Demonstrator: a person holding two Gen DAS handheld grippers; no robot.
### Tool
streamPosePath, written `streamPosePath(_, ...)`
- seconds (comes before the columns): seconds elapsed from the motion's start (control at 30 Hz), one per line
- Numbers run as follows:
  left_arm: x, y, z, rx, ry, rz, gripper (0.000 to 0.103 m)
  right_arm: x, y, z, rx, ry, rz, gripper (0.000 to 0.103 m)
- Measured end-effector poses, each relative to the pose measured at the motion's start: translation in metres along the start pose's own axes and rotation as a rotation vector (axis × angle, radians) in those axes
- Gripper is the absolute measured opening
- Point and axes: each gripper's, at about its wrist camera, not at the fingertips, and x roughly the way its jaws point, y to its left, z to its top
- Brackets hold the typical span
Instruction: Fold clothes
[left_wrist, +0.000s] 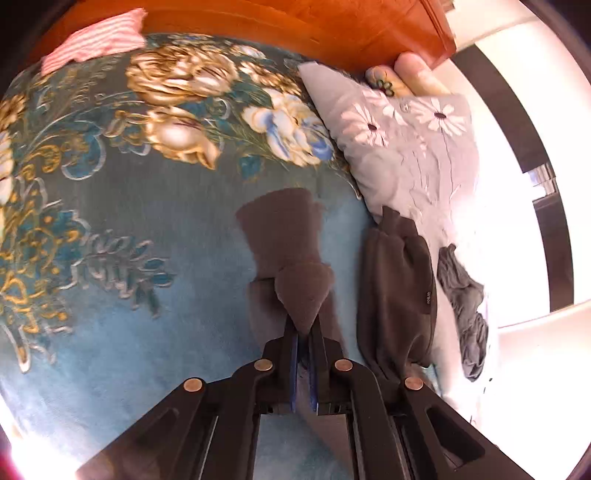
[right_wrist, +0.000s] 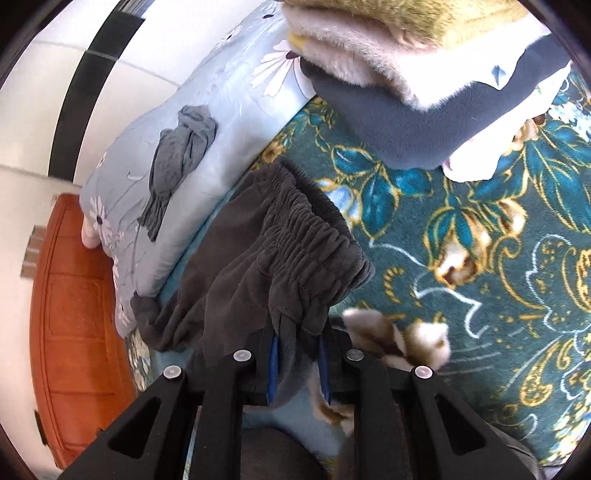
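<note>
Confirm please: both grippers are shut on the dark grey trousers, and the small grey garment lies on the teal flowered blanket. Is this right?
One detail is wrong. The small grey garment lies on the pale blue daisy pillow, not on the teal flowered blanket; the right wrist view shows it. The rest holds: the left gripper and the right gripper are shut on the dark grey trousers.

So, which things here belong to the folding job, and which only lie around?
Job: dark trousers, left claw, right claw, both shut on them.
Lying about: pillow, grey cloth on it, striped cloth, blanket pile.
</note>
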Motion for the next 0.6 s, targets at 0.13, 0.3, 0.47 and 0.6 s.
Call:
streamPosePath(0.13,0.04,0.05,-0.019,-0.034,0.12,0.226,0.005,0.017,-0.026,-0.018,0.014,0.096,-0.051,0.018)
streamPosePath(0.3,0.037,0.072,-0.028,-0.137,0.119,0.179,0.007,0.024,-0.034,-0.024,0.028,0.132,-0.061,0.02)
streamPosePath(0.47,0.016,0.065,-0.01,-0.107,0.084,0.169,0.011,0.019,-0.02,-0.017,-0.037,0.13,-0.09,0.026)
streamPosePath(0.6,-0.007,0.061,0.006,-0.089,0.022,0.164,0.023,0.007,-0.015,-0.011,-0.071,0.092,-0.117,0.033)
